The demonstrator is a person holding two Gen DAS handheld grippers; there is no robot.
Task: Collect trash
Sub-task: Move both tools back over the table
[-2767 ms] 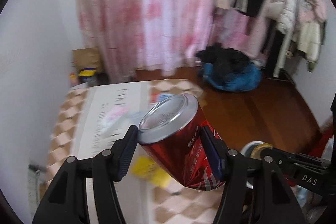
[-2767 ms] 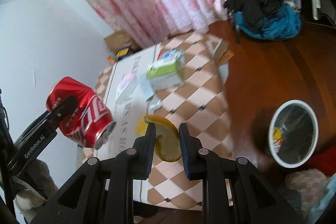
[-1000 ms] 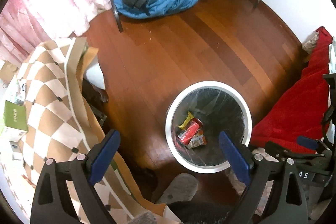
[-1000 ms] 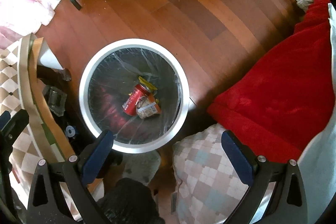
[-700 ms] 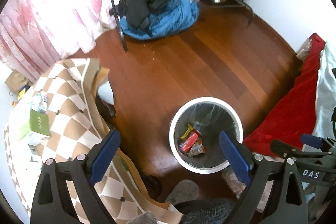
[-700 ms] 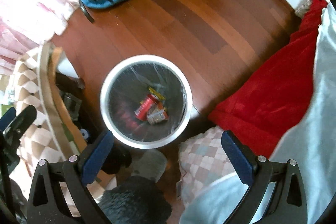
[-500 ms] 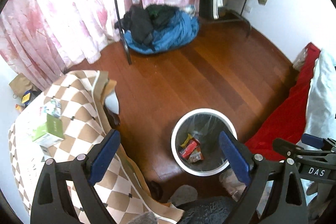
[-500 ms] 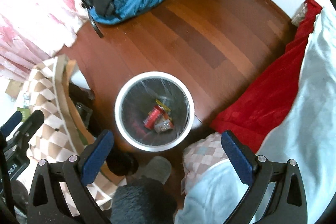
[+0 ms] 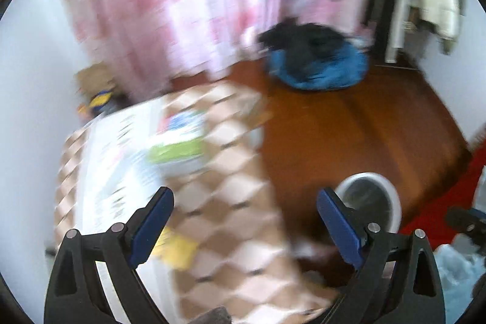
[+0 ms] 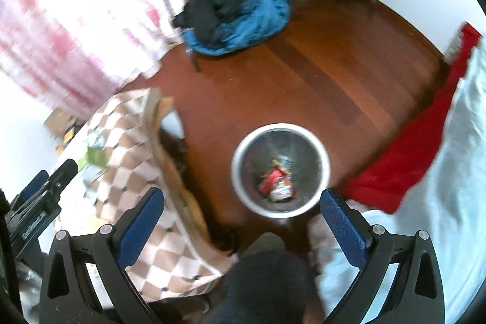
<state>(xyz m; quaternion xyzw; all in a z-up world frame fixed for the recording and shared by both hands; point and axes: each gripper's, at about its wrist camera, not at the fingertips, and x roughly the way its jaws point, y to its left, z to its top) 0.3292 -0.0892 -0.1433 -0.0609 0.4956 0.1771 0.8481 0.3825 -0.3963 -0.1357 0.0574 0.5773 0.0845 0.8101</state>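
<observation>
Brown and cream squares cover the tabletop (image 9: 237,187), and the trash that is left lies there. The left tool (image 9: 244,220) is wide open and holds nothing. The right tool (image 10: 241,220) is wide open too, and it is also empty.

The white trash bin (image 10: 240,154) stands on the wood floor (image 10: 334,75), just beside the tabletop. Inside it lie a red can (image 10: 270,176) and some wrappers (image 10: 282,190). So part of the job looks done.

The left view is blurry, but some things can be told. A small yellow scrap (image 9: 179,245) lies on the tabletop close to the left finger (image 9: 152,223) of the left tool. It sits low and a bit to the left of where the tool points. A green and white box (image 9: 176,151) lies farther off, straight ahead and a little left. It is too smeared to tell which way its long side runs.

The left tool points at the tabletop. The right tool looks down at the bin, so the tabletop is off to its left. I think the left tool is nearer to the trash, and the yellow scrap is the closest piece. To get it, the tool would have to go down and a little left.
</observation>
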